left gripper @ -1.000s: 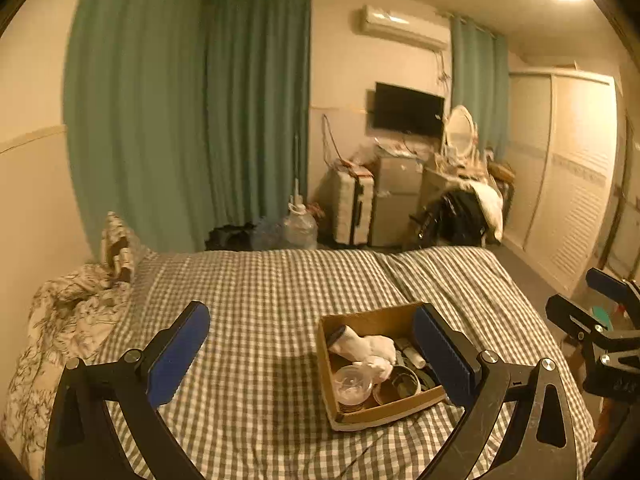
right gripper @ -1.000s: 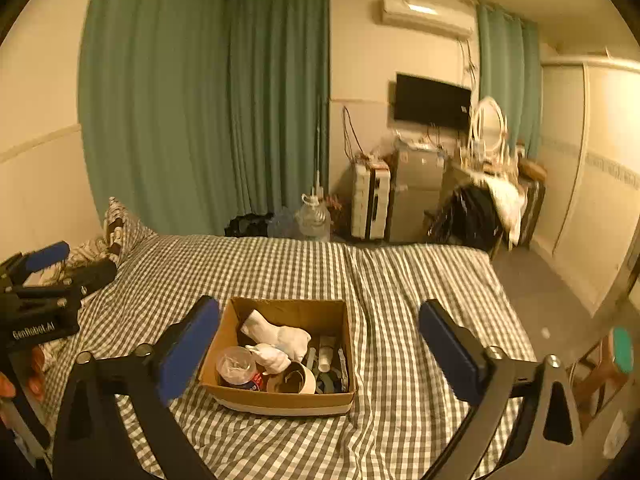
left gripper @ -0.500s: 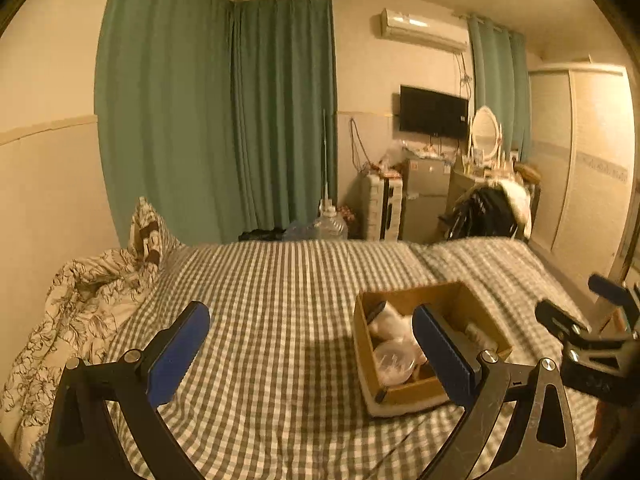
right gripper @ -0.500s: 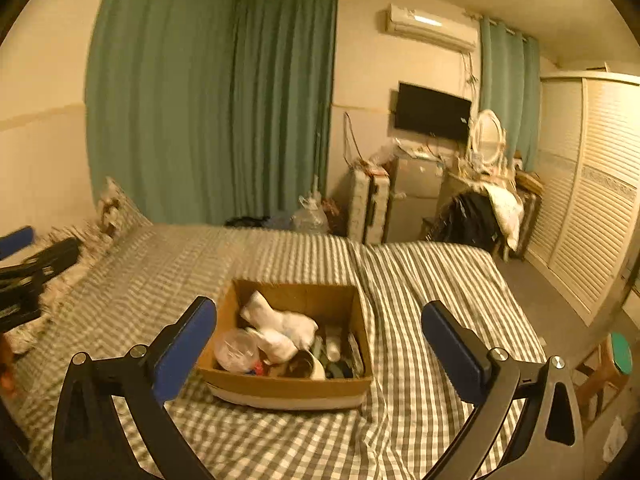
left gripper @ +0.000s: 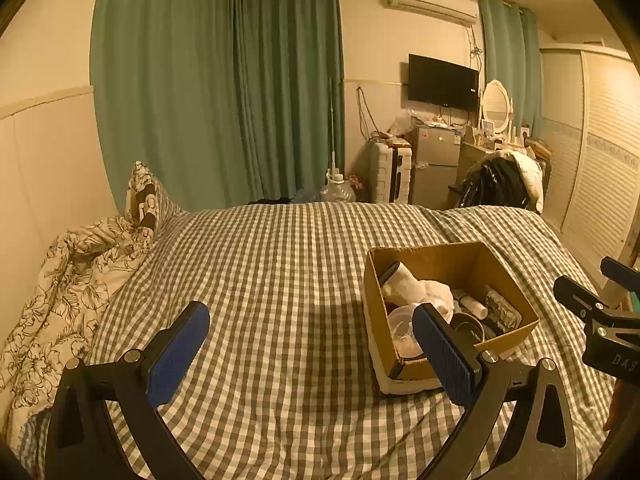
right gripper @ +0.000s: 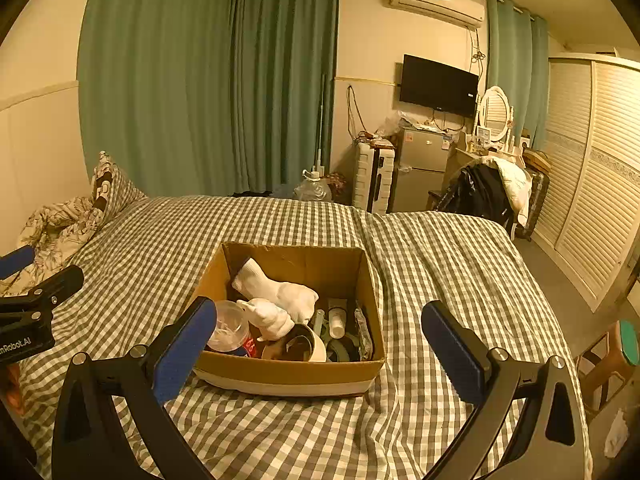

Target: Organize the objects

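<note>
two grippers hang over a bed, and both have their fingers spread wide with nothing between them. the left gripper (left gripper: pixel 310 350) is over bare blanket, with the box just to its right. the right gripper (right gripper: pixel 318 338) points straight at the cardboard box (right gripper: pixel 288 374), which sits in the middle of the checked blanket (right gripper: pixel 440 264).

the box is brown, square and open on top, with a pale band along its bottom edge. a white sock (right gripper: pixel 276 286) lies on top of the pile inside, its long side running from the back left corner toward the middle, cuff end at the back. a second white bundle (right gripper: pixel 270 316) rests just in front of it. a clear plastic cup (right gripper: pixel 228 326) sits at the left side. a round bowl (right gripper: pixel 296 346), tipped on its side, is at the front. some small tubes (right gripper: pixel 336 320) lie at the right side, pointing front to back.

the blanket is soft, with gray and white squares and a few folds. a flowery quilt (left gripper: pixel 60 292) is bunched up at the left edge of the bed, next to a pillow (left gripper: pixel 144 200). green curtains (right gripper: pixel 208 80) hang behind the bed. a black tv (right gripper: pixel 438 84), a small silver fridge (right gripper: pixel 420 168) and a white suitcase (right gripper: pixel 374 178) stand by the far wall.
</note>
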Tool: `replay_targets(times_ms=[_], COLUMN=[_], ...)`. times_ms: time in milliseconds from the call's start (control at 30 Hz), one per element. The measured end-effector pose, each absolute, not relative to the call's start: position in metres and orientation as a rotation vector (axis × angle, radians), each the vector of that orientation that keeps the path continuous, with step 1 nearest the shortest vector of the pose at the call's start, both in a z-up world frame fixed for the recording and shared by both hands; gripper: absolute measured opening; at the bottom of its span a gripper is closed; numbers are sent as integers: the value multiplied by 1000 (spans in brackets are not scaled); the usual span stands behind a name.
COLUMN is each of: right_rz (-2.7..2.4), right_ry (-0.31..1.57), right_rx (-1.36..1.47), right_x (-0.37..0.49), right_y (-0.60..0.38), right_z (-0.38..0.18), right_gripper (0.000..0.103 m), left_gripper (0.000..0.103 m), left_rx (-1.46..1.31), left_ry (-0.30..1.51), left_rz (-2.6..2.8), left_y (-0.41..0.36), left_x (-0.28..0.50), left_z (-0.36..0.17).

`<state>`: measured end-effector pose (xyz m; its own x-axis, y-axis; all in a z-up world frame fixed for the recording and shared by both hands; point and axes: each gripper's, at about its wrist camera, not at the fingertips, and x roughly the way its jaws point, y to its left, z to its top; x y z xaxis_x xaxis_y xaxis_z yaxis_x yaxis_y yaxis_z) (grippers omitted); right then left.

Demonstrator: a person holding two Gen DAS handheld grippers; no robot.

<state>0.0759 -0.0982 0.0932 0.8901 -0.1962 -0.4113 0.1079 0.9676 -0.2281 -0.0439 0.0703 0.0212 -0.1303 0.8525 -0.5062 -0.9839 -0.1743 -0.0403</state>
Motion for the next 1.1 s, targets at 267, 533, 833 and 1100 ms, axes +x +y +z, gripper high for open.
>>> replay_targets(times_ms=[267,533,833,1100], right_rz=[-161,-156,-154,-155], right_ry=[447,443,454,458], right_rx=[-213,-220,-218,-214], right_x=[76,75,76,77], right_y=[-96,-94,-95,-95], right_z=[95,94,94,93], right_gripper=[103,103,103,103], left_gripper=[103,103,103,103], left_rx=[-480,-484,-470,-458], left_ry=[352,364,385,393], left_rz=[1567,1544,1510,1478], left_y=[67,66,67,67], left_x=[-49,-51,-48,-45], left_z=[24,23,23,23])
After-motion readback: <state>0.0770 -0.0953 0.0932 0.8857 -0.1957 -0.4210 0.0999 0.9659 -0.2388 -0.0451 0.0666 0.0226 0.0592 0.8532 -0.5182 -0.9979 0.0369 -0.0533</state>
